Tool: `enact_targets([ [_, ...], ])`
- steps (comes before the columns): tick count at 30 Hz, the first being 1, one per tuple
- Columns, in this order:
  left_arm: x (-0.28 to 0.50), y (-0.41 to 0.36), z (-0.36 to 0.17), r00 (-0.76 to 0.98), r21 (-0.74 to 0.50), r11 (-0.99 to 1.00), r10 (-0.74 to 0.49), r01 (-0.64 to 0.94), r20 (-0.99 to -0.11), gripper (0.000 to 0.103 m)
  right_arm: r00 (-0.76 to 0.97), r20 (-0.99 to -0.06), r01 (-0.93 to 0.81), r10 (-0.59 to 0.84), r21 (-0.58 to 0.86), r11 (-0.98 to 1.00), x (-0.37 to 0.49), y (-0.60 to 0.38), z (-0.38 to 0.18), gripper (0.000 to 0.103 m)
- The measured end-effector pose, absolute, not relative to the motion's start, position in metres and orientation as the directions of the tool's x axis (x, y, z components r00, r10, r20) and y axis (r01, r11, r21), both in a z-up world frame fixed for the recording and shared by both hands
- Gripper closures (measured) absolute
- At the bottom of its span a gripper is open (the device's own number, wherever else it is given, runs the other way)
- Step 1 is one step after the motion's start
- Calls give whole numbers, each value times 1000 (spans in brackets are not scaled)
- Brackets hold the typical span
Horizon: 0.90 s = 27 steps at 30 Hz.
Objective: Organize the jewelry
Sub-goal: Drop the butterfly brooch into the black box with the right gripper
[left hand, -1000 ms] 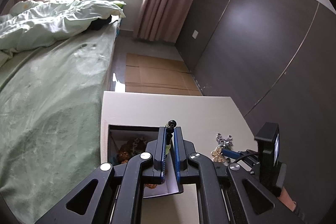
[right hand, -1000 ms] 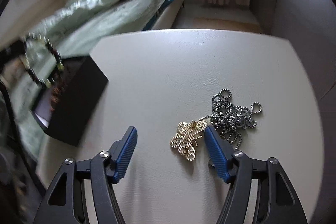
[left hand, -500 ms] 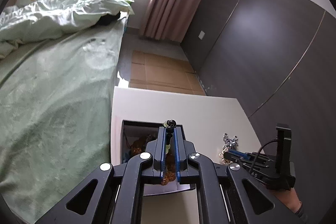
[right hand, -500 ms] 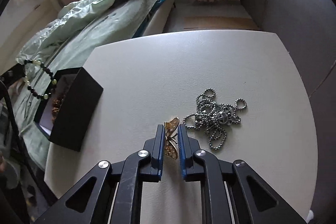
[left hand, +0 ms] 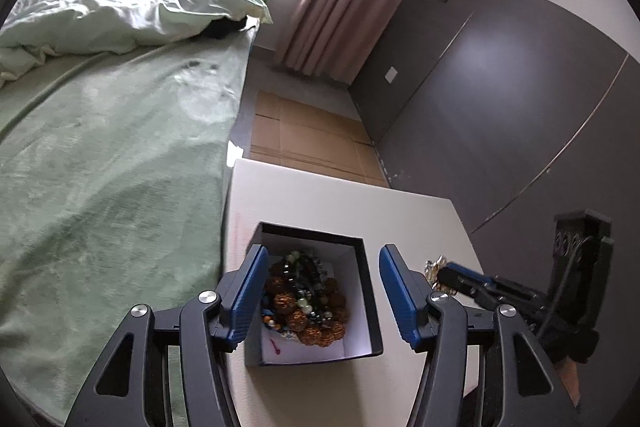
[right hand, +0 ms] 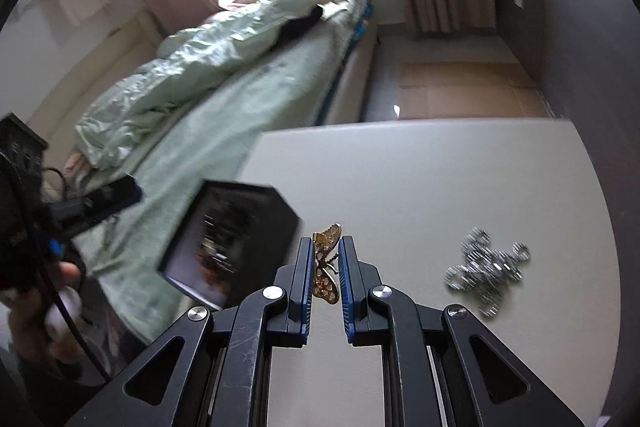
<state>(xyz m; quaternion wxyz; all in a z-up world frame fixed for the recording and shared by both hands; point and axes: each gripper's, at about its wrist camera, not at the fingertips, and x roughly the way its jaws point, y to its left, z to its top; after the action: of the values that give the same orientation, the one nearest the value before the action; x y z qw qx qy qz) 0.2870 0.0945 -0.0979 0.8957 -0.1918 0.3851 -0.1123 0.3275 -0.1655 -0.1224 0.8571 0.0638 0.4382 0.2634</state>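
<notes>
The gold butterfly brooch, a second ago flat on the desk, now rides lifted in the right gripper; the left gripper, freshly spread and empty, has dropped its bracelet into the box at the desk's left edge; only the chain waits.

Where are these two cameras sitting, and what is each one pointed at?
Left wrist: rides the left gripper, looking down between its open fingers into the black box of beads.
Right wrist: rides the right gripper, shut on the gold butterfly brooch; silver chain beyond.
Both show the box, white table, bed, and the other gripper.
</notes>
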Motion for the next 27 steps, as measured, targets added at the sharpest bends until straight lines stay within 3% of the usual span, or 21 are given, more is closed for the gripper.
enact_targets([
  [13,270,119,-95,696,-434,901,-317,10,-644,21,392,-665,-511,636,417,751,329,-97,-107,88],
  [14,269,119,-94,697,-431,902,-316,12,-643,19,377,-669,-511,641,426,746,330,-94,-110,84],
  [16,268,117,-92,700,-425,905,-315,17,-641,18,356,-685,-482,636,448,753,334,-93,-116,40],
  [17,267,116,-90,701,-425,905,-317,22,-639,18,373,-680,-468,631,448,761,333,-97,-116,36],
  [24,268,98,-88,695,-419,906,-338,59,-634,17,432,-659,-404,616,469,785,322,-140,-111,36],
  [27,271,85,-87,684,-412,907,-352,82,-638,15,457,-649,-376,608,478,793,315,-161,-107,25],
])
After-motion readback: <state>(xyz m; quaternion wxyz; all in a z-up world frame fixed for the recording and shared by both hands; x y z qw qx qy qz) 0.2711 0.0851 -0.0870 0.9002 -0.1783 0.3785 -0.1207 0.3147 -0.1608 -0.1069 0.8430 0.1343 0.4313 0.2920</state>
